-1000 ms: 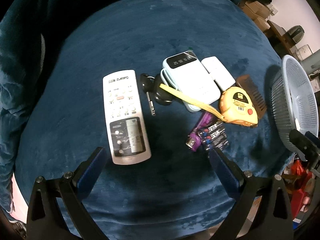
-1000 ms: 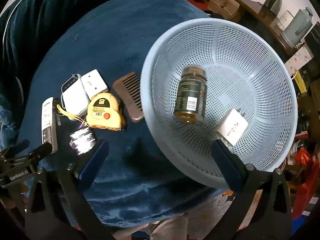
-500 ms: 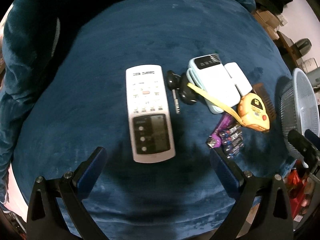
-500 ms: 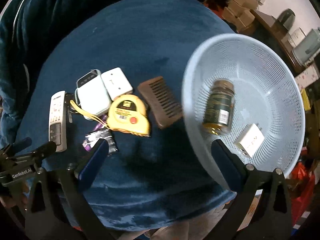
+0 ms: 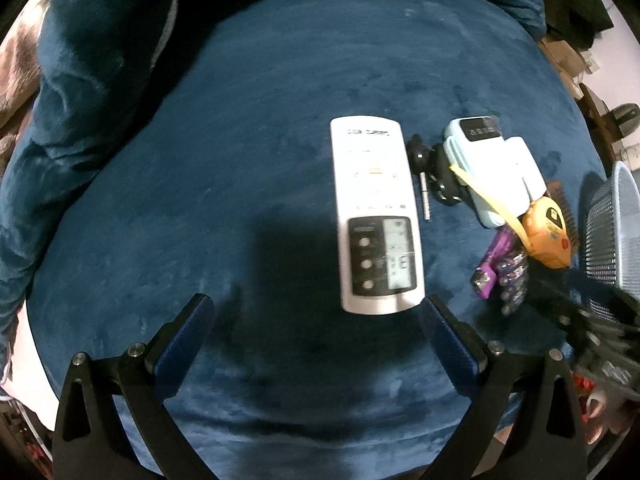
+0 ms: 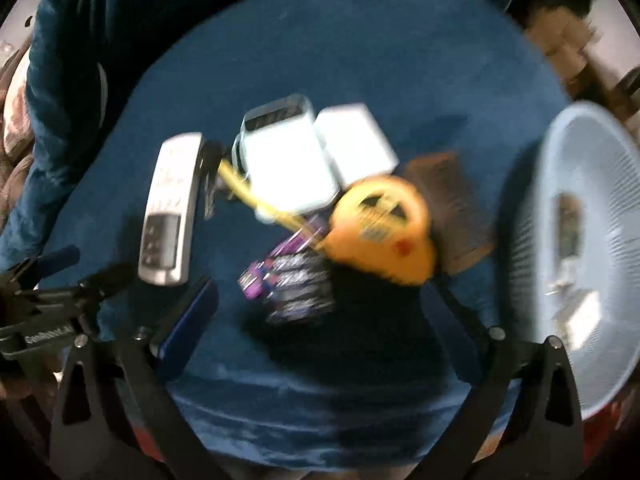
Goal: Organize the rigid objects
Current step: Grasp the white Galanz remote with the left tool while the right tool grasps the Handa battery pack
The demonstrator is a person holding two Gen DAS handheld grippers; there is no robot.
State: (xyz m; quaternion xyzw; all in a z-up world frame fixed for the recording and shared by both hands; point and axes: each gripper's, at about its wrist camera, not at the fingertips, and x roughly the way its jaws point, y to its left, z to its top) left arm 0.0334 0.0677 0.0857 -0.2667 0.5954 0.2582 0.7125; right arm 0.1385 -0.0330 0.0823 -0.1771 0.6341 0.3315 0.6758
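On the blue plush cushion [image 5: 248, 160] lies a white remote [image 5: 376, 216], its near end just ahead of my left gripper [image 5: 316, 312], which is open and holds nothing. Right of the remote sit a black key [image 5: 424, 184], a pale blue device [image 5: 480, 160], a white adapter [image 5: 524, 160], a yellow tape measure [image 6: 384, 232], a purple battery pack [image 6: 292, 284] and a brown comb [image 6: 452, 208]. My right gripper [image 6: 320, 296] hovers over the batteries and the tape measure. Its jaws are closing and touch nothing.
A pale blue mesh basket [image 6: 532, 240] stands at the cushion's right edge with a brown bottle [image 6: 568, 224] and a white charger [image 6: 580, 312] inside. Boxes and furniture sit beyond the cushion at the upper right. The cushion's left half is bare fabric.
The right gripper has swung left from over the basket to above the tape measure and batteries, and sunk lower. The left gripper has slid left, so the remote now lies near its right finger.
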